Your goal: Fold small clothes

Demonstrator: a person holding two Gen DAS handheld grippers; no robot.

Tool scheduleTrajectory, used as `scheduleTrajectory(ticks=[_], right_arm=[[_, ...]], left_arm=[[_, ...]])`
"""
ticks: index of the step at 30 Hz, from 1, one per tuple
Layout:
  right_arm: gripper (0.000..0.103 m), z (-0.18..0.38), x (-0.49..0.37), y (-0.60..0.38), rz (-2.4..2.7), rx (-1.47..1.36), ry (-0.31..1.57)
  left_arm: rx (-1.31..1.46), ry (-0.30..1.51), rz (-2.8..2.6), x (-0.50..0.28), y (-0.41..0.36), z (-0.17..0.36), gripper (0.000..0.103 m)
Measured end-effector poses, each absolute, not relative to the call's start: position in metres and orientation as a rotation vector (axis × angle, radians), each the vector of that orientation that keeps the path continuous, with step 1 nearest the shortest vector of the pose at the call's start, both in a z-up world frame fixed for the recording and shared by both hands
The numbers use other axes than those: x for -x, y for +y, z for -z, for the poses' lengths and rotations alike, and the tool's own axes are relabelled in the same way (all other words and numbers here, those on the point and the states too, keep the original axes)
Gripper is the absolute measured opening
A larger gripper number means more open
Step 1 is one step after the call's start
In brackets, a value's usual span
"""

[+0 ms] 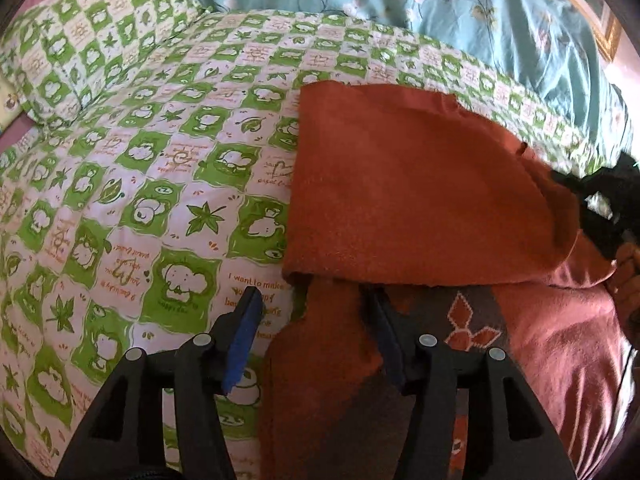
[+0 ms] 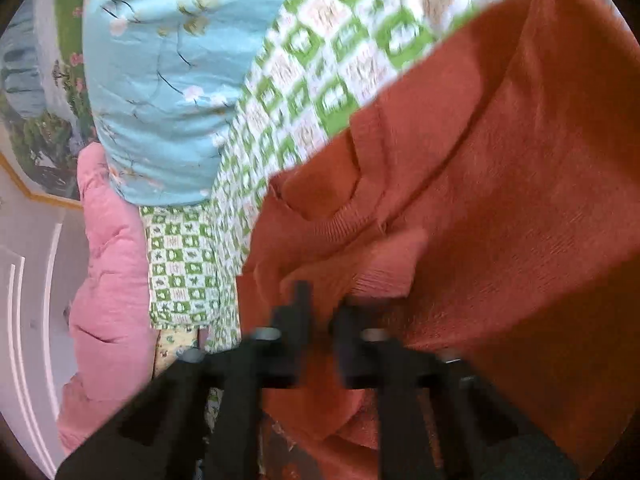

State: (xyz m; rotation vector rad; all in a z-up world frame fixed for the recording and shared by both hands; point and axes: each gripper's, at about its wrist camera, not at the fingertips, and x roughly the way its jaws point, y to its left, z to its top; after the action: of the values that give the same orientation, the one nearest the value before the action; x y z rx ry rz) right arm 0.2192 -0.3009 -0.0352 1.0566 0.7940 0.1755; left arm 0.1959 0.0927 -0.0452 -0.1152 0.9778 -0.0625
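Sweater (image 1: 400, 200) rust-orange, folded over on green checked bedsheet (image 1: 140, 160), left gripper (image 1: 316, 300) spread wide astride a fold, right gripper (image 2: 320, 308) nearly closed, pinching sweater edge, view blurred.

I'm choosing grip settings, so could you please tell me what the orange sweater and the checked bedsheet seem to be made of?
Orange sweater: apparently a soft knit, wool or acrylic; matte, fuzzy surface, and ribbed edging shows in the right wrist view. Checked bedsheet: probably thin printed cotton; smooth, flat weave with sharp green cartoon prints and fine creases.
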Motion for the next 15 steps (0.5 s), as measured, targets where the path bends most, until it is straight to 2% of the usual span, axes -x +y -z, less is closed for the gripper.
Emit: scheduleTrajectory(ticks=[6,7,15], right_arm=[[0.005,-0.062,-0.152,-0.305,-0.106,-0.727,0.491],[0.005,-0.065,-0.143,-0.308,-0.083,-0.699,0.486],[0.005,0.007,-0.123,-0.329,0.048,-0.695,0.666]], left_arm=[[0.071,0.965,-0.011,-0.210,0.083,0.045,0.060],[0.093,0.957,-0.028,-0.213,0.086,0.043,0.060],[0.355,0.933,-0.098,-0.216,0.119,0.045,0.060]])
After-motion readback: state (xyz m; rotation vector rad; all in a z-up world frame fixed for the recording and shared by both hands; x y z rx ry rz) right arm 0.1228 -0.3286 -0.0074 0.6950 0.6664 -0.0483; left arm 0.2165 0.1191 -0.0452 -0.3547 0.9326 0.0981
